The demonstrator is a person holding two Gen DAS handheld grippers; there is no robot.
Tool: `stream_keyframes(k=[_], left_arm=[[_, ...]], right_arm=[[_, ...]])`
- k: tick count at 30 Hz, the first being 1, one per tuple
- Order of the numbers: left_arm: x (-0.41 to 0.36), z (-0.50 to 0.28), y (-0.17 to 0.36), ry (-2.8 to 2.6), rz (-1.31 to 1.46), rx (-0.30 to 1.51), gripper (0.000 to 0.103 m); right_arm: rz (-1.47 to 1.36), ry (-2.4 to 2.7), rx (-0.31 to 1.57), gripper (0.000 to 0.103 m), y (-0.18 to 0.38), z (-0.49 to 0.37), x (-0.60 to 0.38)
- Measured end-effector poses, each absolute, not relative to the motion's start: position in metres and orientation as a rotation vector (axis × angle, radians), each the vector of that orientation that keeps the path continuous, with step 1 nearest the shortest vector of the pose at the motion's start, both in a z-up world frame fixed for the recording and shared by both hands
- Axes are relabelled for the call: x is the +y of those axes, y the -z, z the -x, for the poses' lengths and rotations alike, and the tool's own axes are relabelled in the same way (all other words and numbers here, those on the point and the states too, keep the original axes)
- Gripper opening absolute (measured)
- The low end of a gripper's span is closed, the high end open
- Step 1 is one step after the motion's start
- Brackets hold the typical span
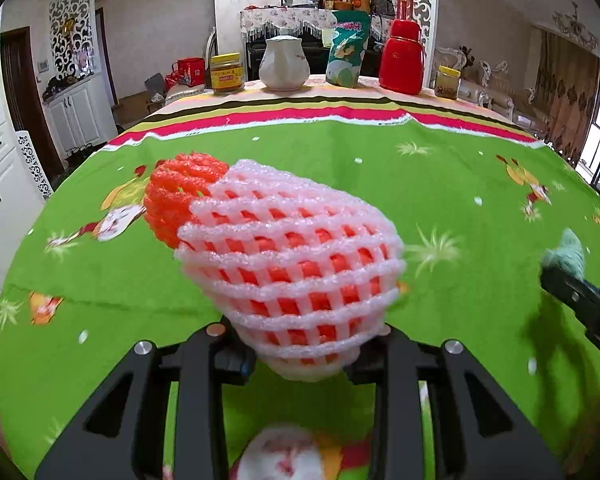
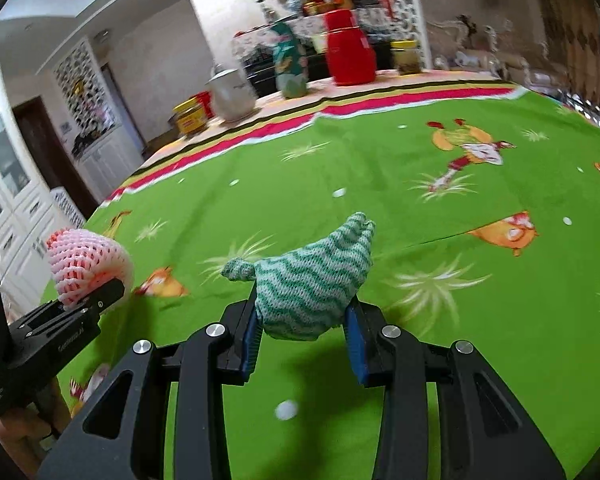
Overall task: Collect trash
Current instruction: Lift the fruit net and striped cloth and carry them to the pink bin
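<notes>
A: What is held by the left gripper?

B: A foam fruit net is clamped at its narrow end between the closed jaws, at the centre of the left wrist view. A white mesh sleeve is seen over an orange one, and the orange foam pokes out at the upper left of the bundle. It is lifted clear of the green tablecloth.

A: And the right gripper?

B: Its jaws are shut on a crumpled cloth, white with wavy green stripes, pinched between the blue pads at the middle of the right wrist view. A twisted tip is seen at its left, a peak at its top.

A: Are the two seen together?

B: Yes. The net and left gripper are seen at the left edge of the right wrist view. The cloth is seen at the right edge of the left view.
</notes>
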State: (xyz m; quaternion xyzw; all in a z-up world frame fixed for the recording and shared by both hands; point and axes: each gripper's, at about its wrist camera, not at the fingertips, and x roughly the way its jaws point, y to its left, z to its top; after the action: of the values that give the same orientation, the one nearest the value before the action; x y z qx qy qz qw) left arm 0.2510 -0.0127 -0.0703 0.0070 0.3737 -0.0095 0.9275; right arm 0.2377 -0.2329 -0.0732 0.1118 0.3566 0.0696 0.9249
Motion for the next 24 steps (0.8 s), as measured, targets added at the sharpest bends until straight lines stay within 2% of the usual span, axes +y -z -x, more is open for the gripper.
stream_keyframes(k=[13,24], left_arm=[[0.022,-0.153,0.049,-0.016,-0.067,0.682,0.032],[0.061,-0.103,0.048,-0.076,-0.056,0.642,0.033]], right_arm=[[-0.065,-0.323,0.760,0.036,0.071,-0.215,-0.164],[0.035,-0.421,0.755,0.036,0.062,-0.197,-0.126]])
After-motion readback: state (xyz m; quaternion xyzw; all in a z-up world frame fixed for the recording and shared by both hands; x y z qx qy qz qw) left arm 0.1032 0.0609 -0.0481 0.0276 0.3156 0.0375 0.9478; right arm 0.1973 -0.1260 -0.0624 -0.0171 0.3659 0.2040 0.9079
